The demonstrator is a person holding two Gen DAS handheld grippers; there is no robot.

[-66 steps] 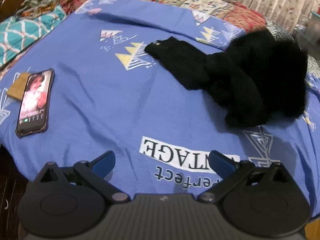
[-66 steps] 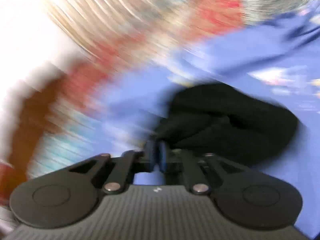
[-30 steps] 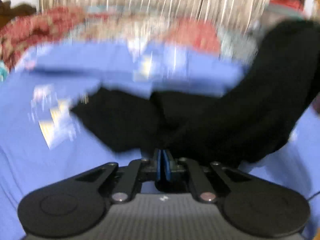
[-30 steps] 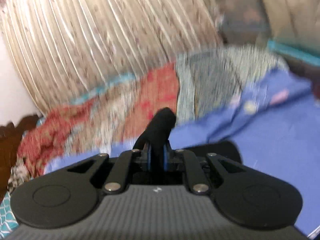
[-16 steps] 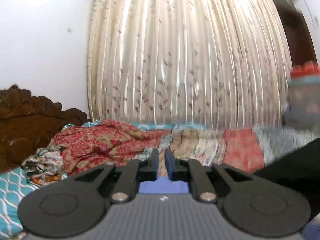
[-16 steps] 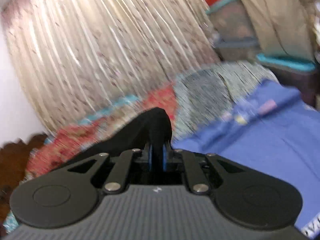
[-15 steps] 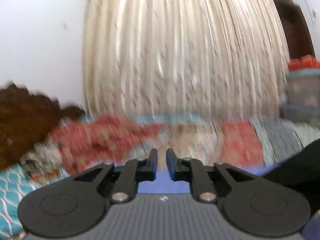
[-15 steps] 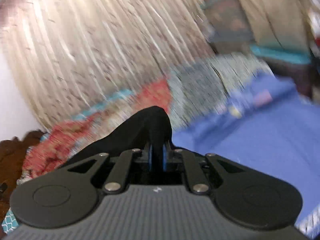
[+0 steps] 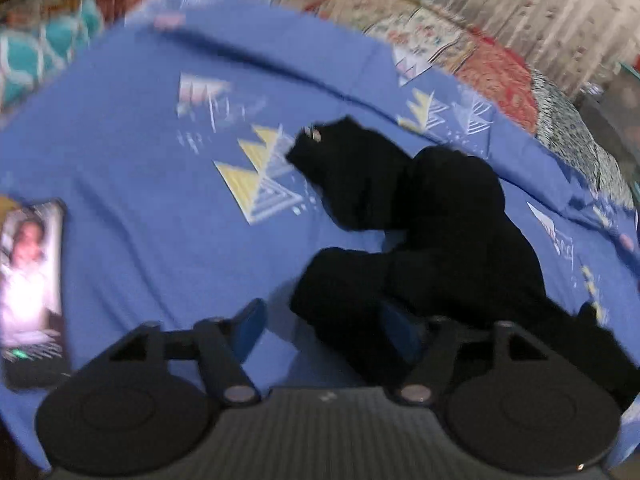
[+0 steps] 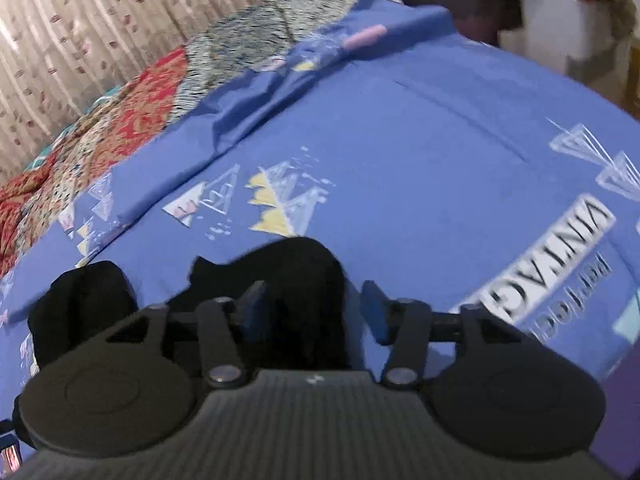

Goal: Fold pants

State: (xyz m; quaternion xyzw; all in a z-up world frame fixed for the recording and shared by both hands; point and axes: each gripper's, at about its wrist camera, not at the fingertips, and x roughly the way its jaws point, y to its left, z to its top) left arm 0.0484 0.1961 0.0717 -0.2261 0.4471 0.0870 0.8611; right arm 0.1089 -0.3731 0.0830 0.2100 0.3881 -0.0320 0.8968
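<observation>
Now both grippers stand open over the bed, where half a second ago each was pinched together and held high toward the curtain, the right one clamped on black cloth. The left gripper [image 9: 322,326] has its jaws apart, straddling the near edge of the pants [image 9: 432,232]; the right gripper [image 10: 314,306] is likewise apart with a fold of the pants [image 10: 296,280] lying between its fingers, released. The pants rest in a crumpled heap on the blue bedsheet [image 9: 140,200], not spread flat. Judgement: the shake-out has not laid them straight, so folding has not begun. A phone [image 9: 32,288] lies at near left. No containers can be made out clearly.
</observation>
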